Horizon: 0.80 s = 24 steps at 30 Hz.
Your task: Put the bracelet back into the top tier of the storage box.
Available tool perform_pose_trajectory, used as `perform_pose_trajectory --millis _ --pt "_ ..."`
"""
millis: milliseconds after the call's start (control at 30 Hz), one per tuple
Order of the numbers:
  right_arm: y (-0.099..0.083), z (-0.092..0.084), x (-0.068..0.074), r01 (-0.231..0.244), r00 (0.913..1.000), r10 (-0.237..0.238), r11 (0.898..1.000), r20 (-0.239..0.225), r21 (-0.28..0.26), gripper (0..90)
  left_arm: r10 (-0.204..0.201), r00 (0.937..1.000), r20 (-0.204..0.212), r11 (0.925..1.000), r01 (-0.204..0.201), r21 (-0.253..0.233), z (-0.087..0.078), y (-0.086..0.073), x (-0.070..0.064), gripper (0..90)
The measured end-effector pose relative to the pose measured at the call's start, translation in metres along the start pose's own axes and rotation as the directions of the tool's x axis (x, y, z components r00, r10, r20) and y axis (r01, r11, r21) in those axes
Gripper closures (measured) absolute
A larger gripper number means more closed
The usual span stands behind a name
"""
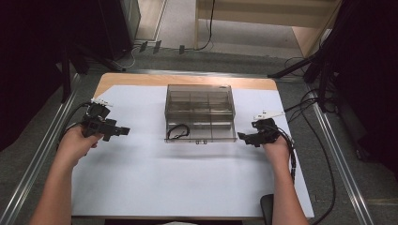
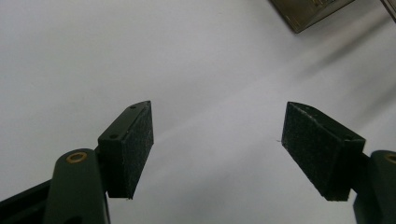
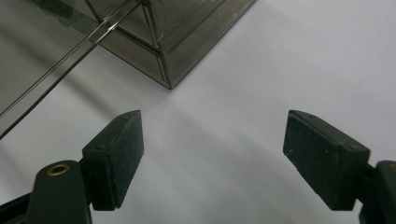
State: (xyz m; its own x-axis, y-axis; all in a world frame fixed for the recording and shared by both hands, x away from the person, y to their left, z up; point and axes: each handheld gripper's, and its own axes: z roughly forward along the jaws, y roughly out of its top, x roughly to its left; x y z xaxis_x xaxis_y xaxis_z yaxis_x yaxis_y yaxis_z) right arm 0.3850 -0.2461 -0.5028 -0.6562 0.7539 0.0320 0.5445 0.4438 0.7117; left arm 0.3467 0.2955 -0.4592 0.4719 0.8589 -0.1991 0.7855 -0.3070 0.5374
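Smoky plastic box (image 1: 199, 112) mid-tabletop, lid shut; left tool (image 1: 123, 131) & right tool (image 1: 242, 137) wide open, empty. Approach step; next: reach front latch.

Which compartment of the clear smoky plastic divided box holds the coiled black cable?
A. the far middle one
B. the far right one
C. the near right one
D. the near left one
D: in the high view the coiled black cable lies in the near left compartment of the clear smoky plastic divided box, on the side of the left gripper.
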Motion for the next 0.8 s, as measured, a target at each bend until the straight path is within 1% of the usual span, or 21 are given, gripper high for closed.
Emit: perform_pose_trajectory --millis 100,333,500,667,800 --pt "0.0003 0.0002 0.0004 -0.001 1.0000 0.001 1.000 0.001 0.001 21.1 -0.003 1.0000 0.002 1.0000 0.003 0.001 0.0007 -0.0010 0.0021 26.2" --pt "0.0007 0.0005 0.0014 0.002 1.0000 -0.002 1.000 0.001 0.007 21.1 -0.023 0.9996 0.014 0.9997 0.023 0.001 -0.0004 -0.0016 0.0032 25.9" --pt "0.0012 0.0009 0.0019 0.006 1.0000 -0.006 1.000 -0.003 0.007 21.1 -0.015 0.9996 0.026 0.9999 0.015 0.005 -0.0012 -0.0016 0.0019 25.6" --pt "0.0012 0.0011 0.0018 0.008 1.0000 -0.007 1.000 -0.001 0.007 21.1 -0.014 0.9998 0.017 0.9999 0.014 0.008 0.0001 -0.0019 0.0015 25.4" --pt "0.0013 0.0015 0.0019 0.009 1.0000 -0.009 1.000 -0.002 0.009 21.1 0.015 0.9996 0.024 0.9999 -0.015 0.001 0.0007 -0.0011 -0.0009 25.0"
